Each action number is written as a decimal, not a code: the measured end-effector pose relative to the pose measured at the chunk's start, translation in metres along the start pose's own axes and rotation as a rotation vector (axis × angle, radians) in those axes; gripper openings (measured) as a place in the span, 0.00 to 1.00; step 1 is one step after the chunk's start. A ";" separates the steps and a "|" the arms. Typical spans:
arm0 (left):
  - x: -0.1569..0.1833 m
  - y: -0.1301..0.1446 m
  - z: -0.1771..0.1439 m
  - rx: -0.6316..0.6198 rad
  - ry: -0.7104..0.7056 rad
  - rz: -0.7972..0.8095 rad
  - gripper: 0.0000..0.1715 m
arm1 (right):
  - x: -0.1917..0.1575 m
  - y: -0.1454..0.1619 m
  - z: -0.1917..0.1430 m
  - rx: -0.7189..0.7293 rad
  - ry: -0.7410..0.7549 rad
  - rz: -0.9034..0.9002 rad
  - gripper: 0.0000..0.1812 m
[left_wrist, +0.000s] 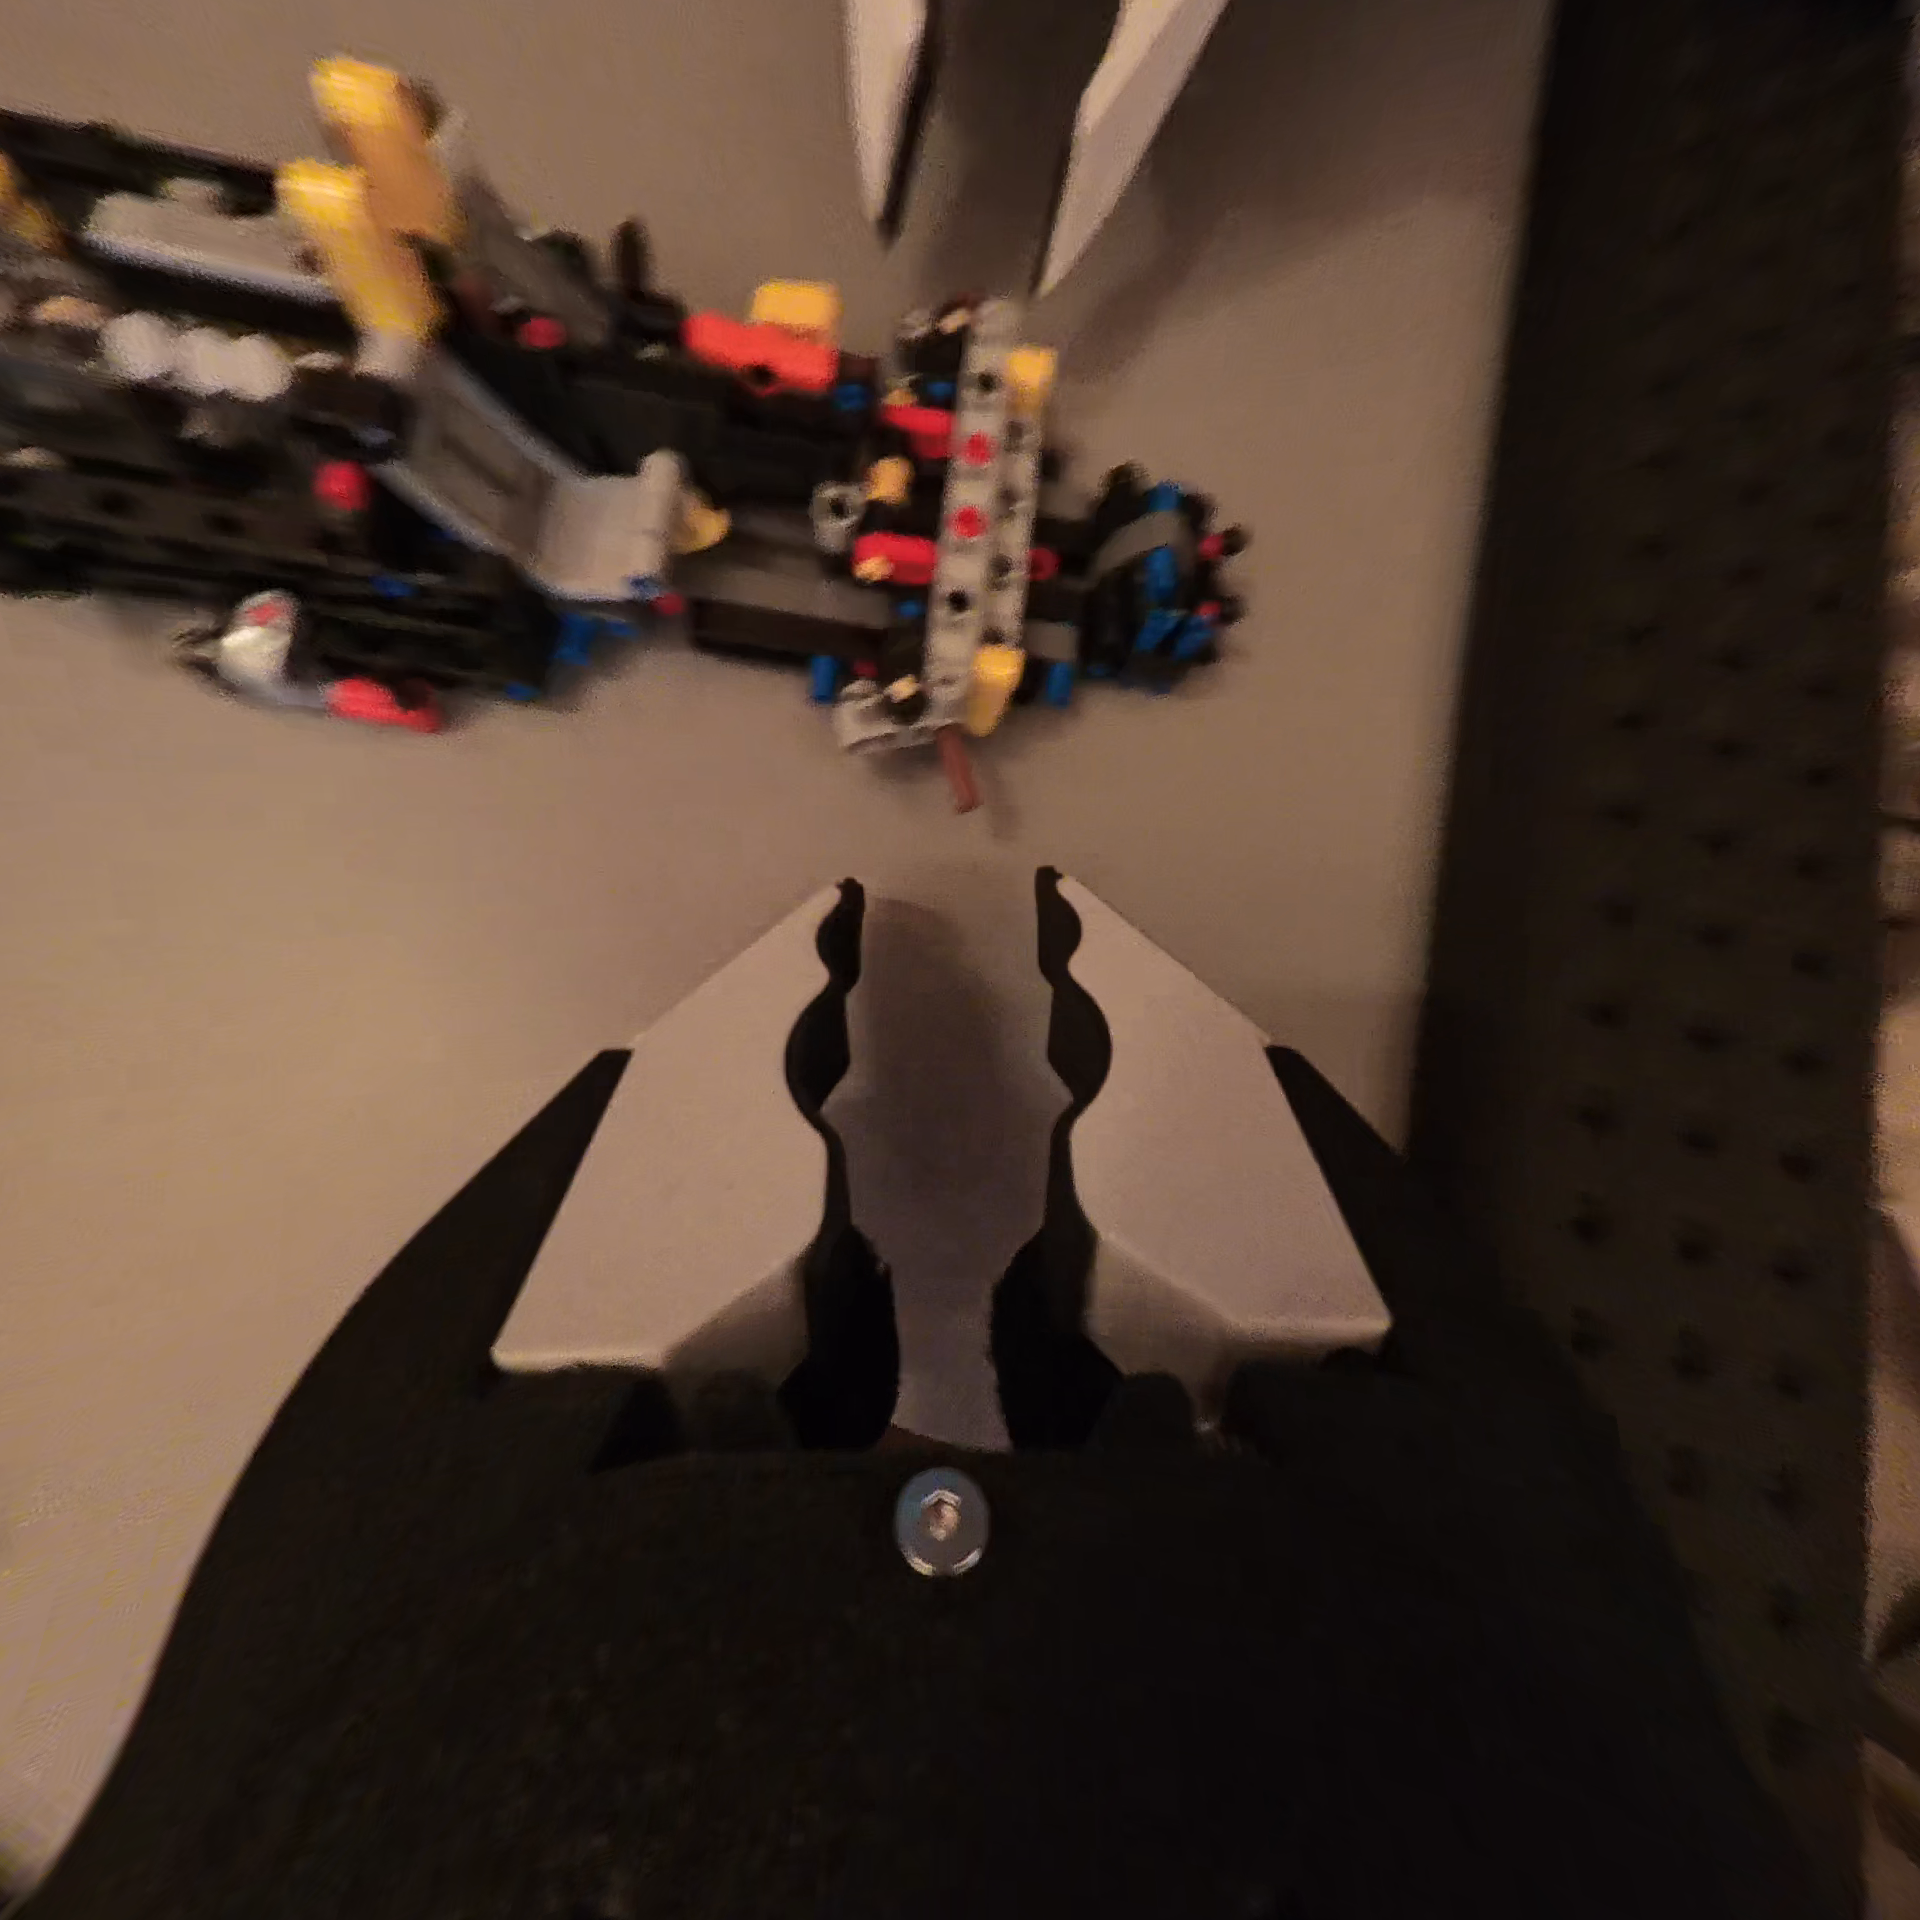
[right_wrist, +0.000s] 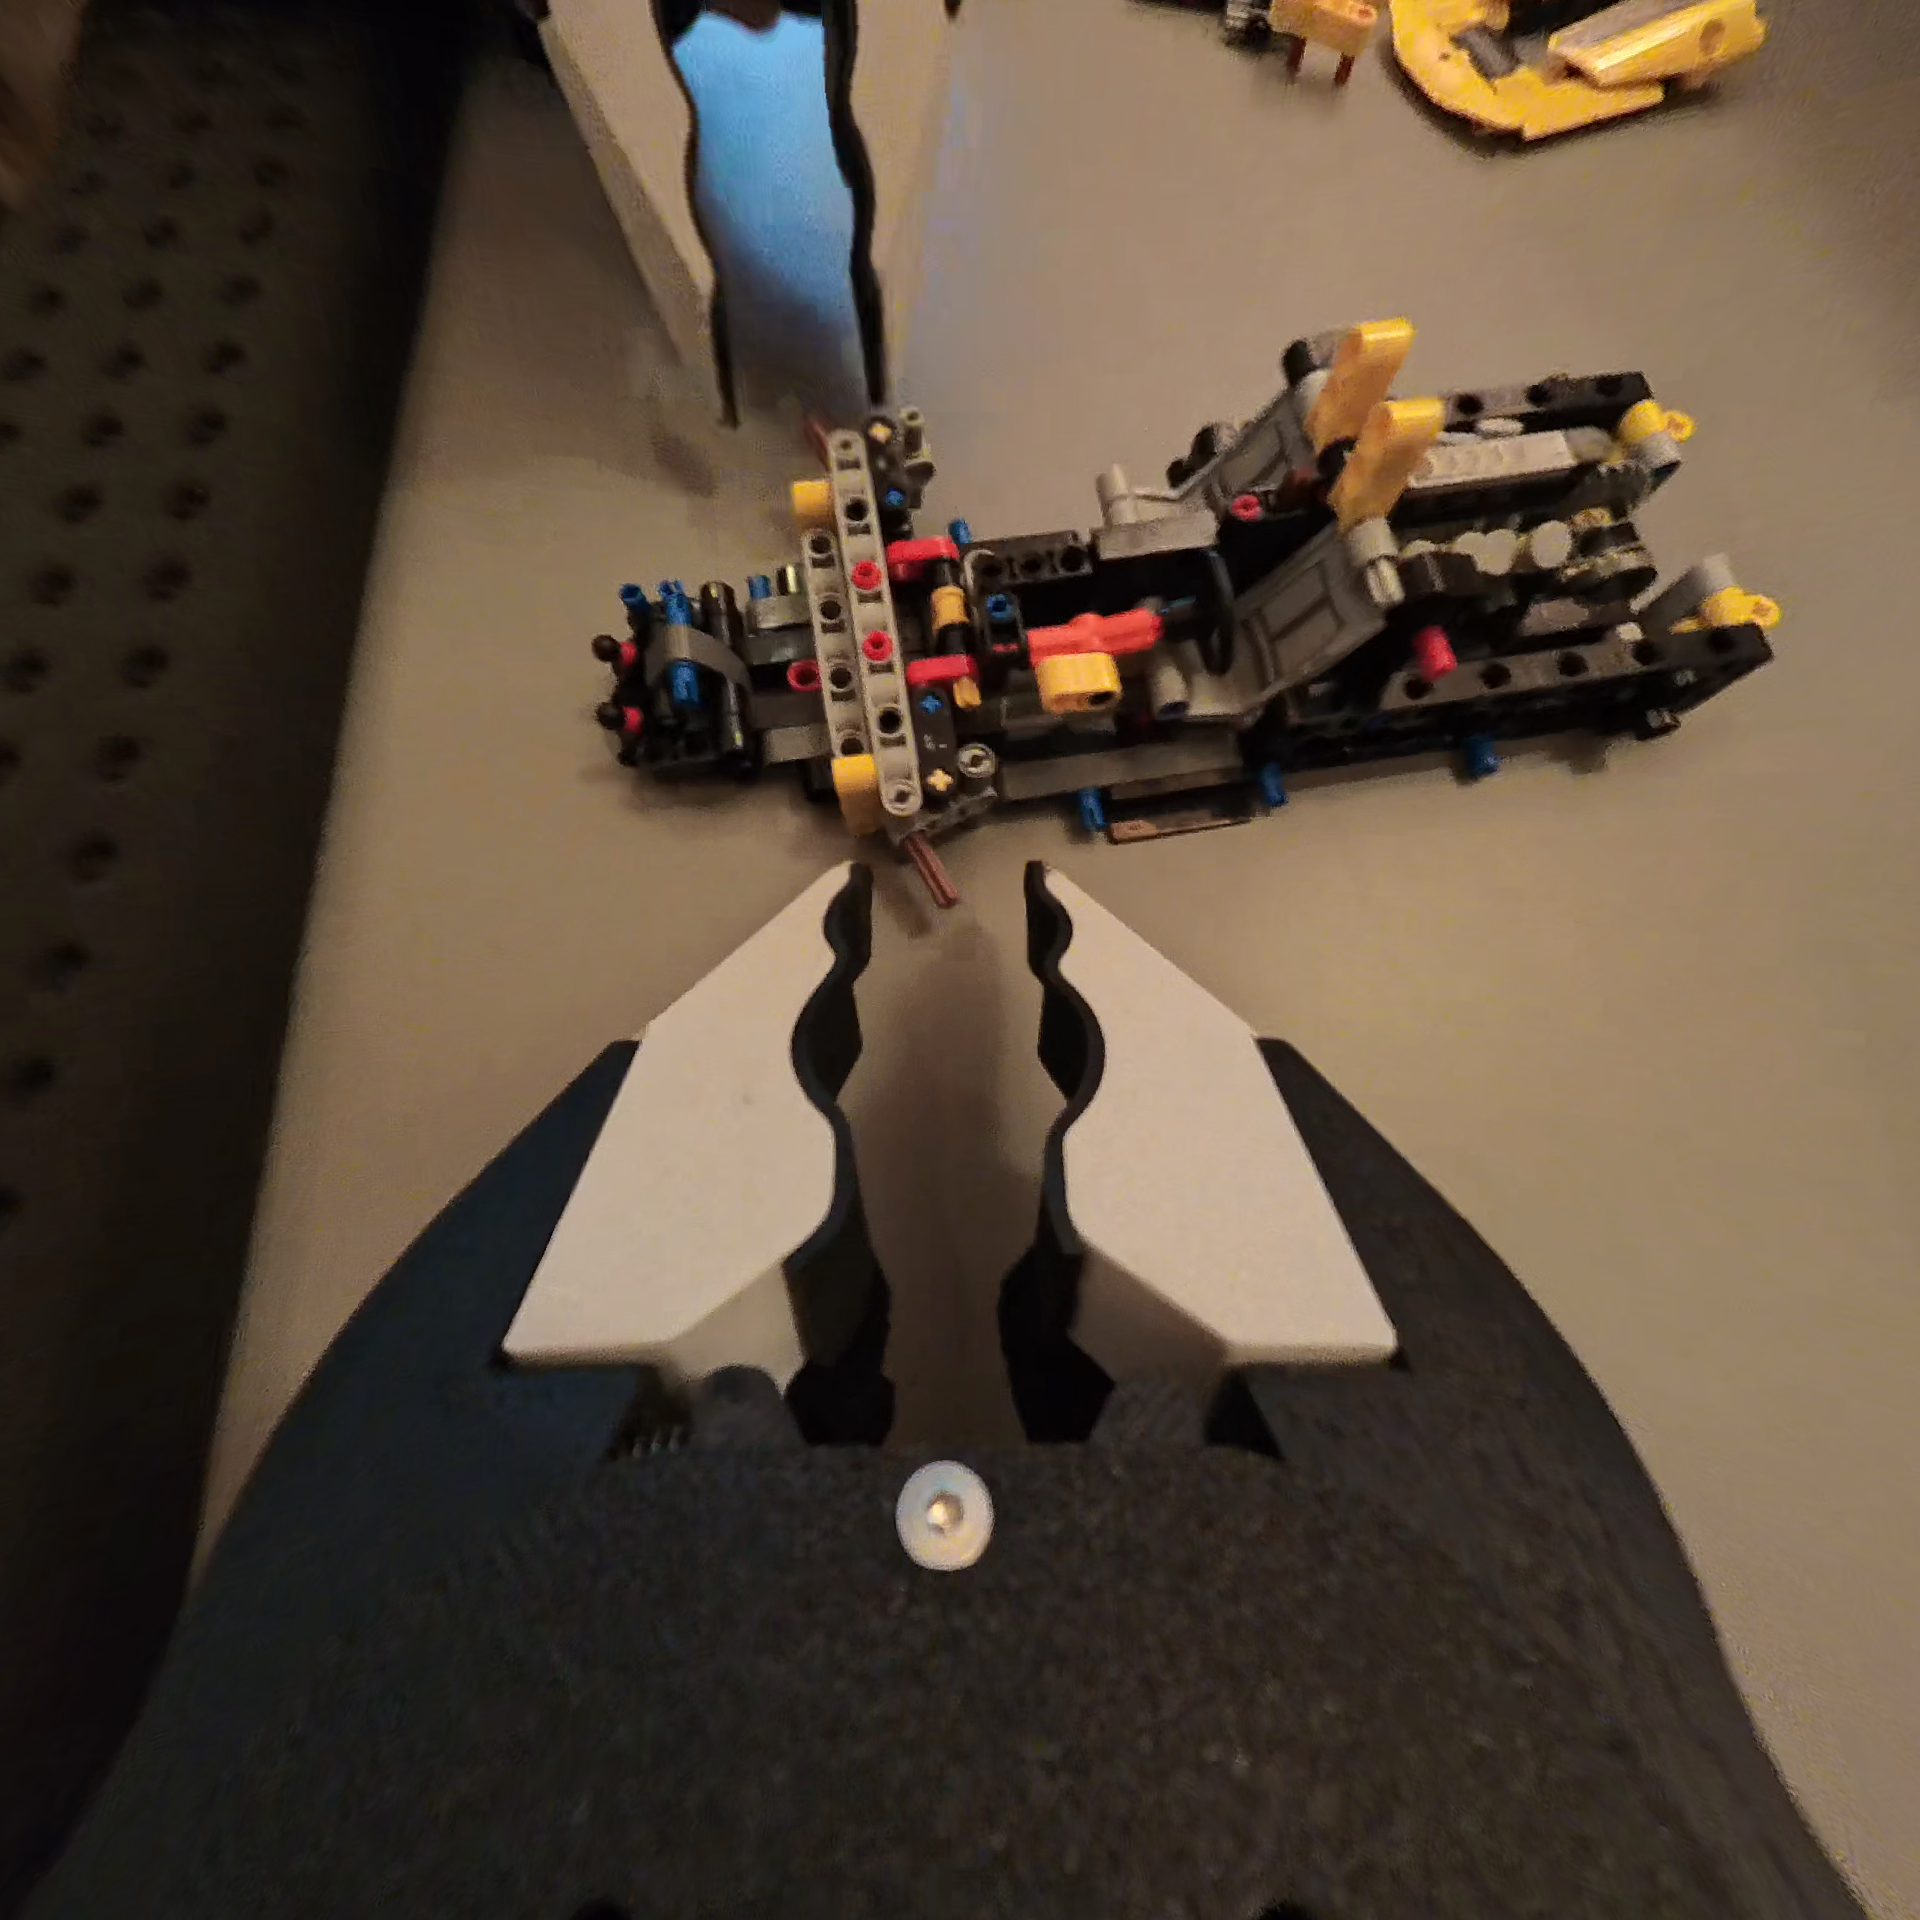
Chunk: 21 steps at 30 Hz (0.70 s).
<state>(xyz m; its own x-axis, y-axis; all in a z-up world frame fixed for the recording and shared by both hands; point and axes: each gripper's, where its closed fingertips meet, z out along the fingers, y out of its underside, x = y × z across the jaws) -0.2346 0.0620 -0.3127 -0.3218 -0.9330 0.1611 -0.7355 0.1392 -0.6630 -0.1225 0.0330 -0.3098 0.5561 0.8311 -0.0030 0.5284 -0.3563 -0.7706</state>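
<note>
On my far left in the right wrist view runs a dark perforated board (right_wrist: 156, 623), edging the grey table (right_wrist: 1455, 1143). My left gripper (left_wrist: 951, 883) hovers with its jaws parted a moderate way and nothing between them, just short of the brown axle (left_wrist: 961, 774) that sticks out of the brick-built chassis (left_wrist: 623, 499). My right gripper (right_wrist: 945, 868) faces it from the opposite side, equally parted and empty, with the other brown axle tip lying just between its fingertips. The chassis lies flat on the table between both grippers. At the far upper right sit loose yellow parts (right_wrist: 1538, 62). I see no containers.
</note>
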 end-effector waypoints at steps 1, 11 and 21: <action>0.005 -0.005 0.003 0.035 0.027 0.000 0.20 | -0.003 0.001 0.002 -0.011 0.001 -0.012 0.15; -0.014 -0.015 0.015 0.098 -0.096 0.069 0.04 | -0.023 0.011 0.011 -0.098 -0.099 0.026 0.02; 0.011 -0.011 0.016 0.081 0.018 0.156 0.02 | -0.019 -0.003 0.001 0.041 -0.126 0.082 0.12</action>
<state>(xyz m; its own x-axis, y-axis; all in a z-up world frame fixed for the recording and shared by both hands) -0.2206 0.0449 -0.3153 -0.4391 -0.8961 0.0645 -0.6257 0.2535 -0.7377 -0.1356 0.0184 -0.3080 0.5098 0.8479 -0.1453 0.4560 -0.4096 -0.7901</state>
